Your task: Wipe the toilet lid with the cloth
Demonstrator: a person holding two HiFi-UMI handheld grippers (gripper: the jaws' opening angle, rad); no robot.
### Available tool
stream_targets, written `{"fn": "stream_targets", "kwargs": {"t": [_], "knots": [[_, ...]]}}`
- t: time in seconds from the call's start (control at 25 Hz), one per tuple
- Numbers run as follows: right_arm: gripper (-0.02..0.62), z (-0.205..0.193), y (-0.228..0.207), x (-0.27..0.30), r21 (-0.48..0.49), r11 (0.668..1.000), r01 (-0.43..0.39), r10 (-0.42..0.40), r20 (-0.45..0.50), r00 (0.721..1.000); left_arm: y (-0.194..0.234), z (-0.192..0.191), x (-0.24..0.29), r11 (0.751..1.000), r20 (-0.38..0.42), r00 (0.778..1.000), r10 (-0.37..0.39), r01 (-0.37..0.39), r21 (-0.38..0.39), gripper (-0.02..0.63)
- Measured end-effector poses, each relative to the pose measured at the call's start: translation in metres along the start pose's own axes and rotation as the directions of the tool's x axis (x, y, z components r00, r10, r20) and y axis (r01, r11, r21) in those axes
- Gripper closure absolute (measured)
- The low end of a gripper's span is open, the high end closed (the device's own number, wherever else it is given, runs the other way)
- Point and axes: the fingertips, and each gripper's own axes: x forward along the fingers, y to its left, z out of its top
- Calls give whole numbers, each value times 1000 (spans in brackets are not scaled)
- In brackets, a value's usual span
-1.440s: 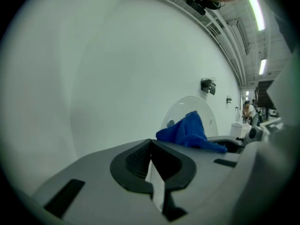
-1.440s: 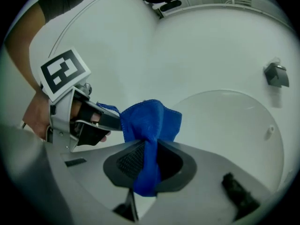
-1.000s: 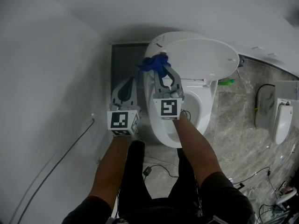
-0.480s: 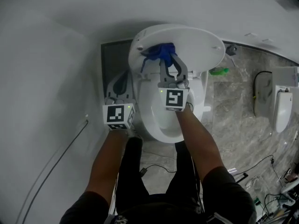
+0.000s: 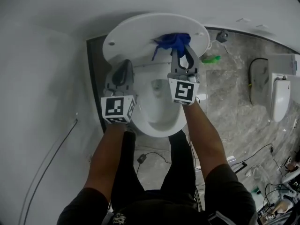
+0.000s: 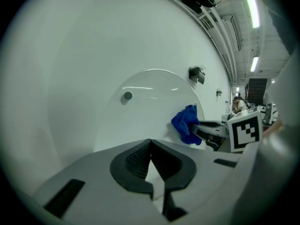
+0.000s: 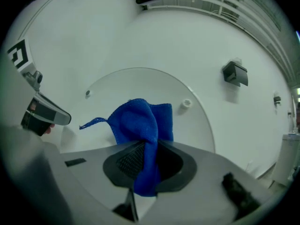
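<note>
One cloth (image 5: 174,40) tight in right claw (image 5: 182,50) at lid (image 5: 136,32); left claw (image 5: 125,67) closed; cables (image 5: 151,153) underfoot.

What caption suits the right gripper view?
Right gripper, jaws shut on the blue cloth, facing the raised toilet lid.

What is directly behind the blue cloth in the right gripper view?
The raised white toilet lid stands behind the blue cloth. The patch of lid that the cloth covers cannot be seen.
</note>
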Motion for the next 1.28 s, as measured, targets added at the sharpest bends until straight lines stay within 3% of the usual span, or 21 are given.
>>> {"fn": "stream_targets", "kwargs": {"t": [0.24,0.52,0.72,0.96,1.28], "knots": [[534,-4,-45,-15,4,997,76,-76,8,997,-22,-2,11,1000,-7,1000,-24,24,6,595],[534,-3,-54,-29,-8,998,68,-68,29,997,-27,-13,18,1000,0,1000,0,0,-2,595],[534,1,23,-35,-23,997,-77,78,83,993,7,-30,0,998,-29,998,59,-59,-16,595],[534,-23,125,-33,13,962,-272,272,-18,962,50,-53,-23,990,-70,989,132,-135,-38,595],[534,-33,207,-5,47,933,-356,357,-24,934,101,-62,-41,976,-66,979,195,-200,-81,595]]}}
